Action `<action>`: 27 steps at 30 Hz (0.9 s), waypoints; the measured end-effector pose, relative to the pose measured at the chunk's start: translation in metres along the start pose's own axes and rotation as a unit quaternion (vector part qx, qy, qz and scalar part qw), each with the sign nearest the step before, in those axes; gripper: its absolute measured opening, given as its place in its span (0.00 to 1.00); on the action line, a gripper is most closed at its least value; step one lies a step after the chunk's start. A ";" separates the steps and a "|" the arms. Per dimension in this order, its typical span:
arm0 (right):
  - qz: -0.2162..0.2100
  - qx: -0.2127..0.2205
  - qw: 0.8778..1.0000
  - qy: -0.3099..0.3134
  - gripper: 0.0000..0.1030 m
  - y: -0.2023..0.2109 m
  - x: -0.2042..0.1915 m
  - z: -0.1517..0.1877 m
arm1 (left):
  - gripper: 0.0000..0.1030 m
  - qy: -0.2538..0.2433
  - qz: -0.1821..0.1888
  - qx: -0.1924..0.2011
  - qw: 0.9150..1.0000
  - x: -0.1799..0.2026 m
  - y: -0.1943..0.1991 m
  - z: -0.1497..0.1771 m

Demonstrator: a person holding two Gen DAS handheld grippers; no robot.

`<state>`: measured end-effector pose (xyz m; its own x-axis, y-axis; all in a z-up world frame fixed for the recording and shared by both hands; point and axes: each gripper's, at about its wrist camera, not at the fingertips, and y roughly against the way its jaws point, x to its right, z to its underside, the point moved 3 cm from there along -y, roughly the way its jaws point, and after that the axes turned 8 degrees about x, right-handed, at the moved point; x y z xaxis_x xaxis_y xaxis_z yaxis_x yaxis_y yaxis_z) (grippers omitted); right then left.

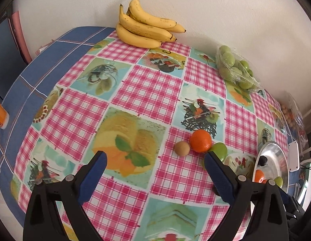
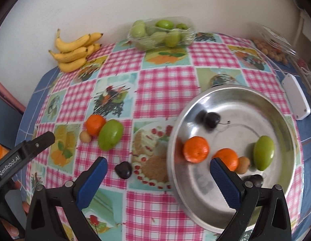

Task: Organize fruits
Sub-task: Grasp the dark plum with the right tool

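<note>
A steel plate (image 2: pixel 235 94) on the right of the table holds two mandarins (image 2: pixel 196 149), a green plum (image 2: pixel 263 152), a small brown fruit (image 2: pixel 243 164) and dark cherries (image 2: pixel 210 119). On the cloth to its left lie a mandarin (image 2: pixel 94 125), a green plum (image 2: pixel 110 134), a small tan fruit (image 2: pixel 85 136) and a dark cherry (image 2: pixel 123 170). My right gripper (image 2: pixel 158 167) is open and empty above the plate's left rim and the cherry. My left gripper (image 1: pixel 155 160) is open and empty, just short of the loose mandarin (image 1: pixel 201 141) and tan fruit (image 1: pixel 181 148).
A bunch of bananas (image 1: pixel 145 28) lies at the far edge by the wall. A clear punnet of green plums (image 2: pixel 161 33) stands at the back. A bag of small fruits (image 2: pixel 271 46) and a white box (image 2: pixel 295 98) sit at the right edge.
</note>
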<state>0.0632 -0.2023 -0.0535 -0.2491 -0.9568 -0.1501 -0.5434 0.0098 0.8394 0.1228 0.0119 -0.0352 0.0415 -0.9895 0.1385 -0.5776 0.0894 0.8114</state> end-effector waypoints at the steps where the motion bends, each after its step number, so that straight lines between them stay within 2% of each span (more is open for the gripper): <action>1: -0.006 -0.002 1.000 0.005 1.00 -0.001 -0.006 0.001 | 0.95 0.000 0.001 0.000 1.000 -0.002 0.001 0.000; 6: -0.032 -0.013 0.999 0.026 1.00 -0.007 -0.031 0.007 | 0.95 0.011 0.001 -0.016 1.000 -0.012 0.001 0.004; 18: -0.037 -0.027 0.998 0.052 0.99 -0.022 -0.052 0.015 | 0.95 0.020 0.010 -0.078 0.997 -0.016 -0.023 0.019; 20: -0.039 -0.033 0.997 0.052 0.97 -0.026 -0.053 0.016 | 0.95 0.022 0.014 -0.084 0.996 -0.017 -0.026 0.020; 22: -0.037 -0.036 0.997 0.056 0.88 -0.028 -0.055 0.018 | 0.95 0.020 0.011 -0.088 0.996 -0.016 -0.029 0.021; 26: -0.032 -0.039 0.997 0.058 0.82 -0.034 -0.054 0.020 | 0.95 0.017 0.014 -0.095 0.995 -0.015 -0.033 0.022; 27: -0.032 -0.041 0.997 0.058 0.77 -0.036 -0.054 0.020 | 0.95 0.017 0.015 -0.096 0.995 -0.014 -0.033 0.022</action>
<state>0.0800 -0.1453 -0.0867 -0.1201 -0.9818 -0.1474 -0.4860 -0.0713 0.8710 0.1233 0.0201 -0.0768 0.0567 -0.9819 0.1807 -0.4129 0.1417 0.8997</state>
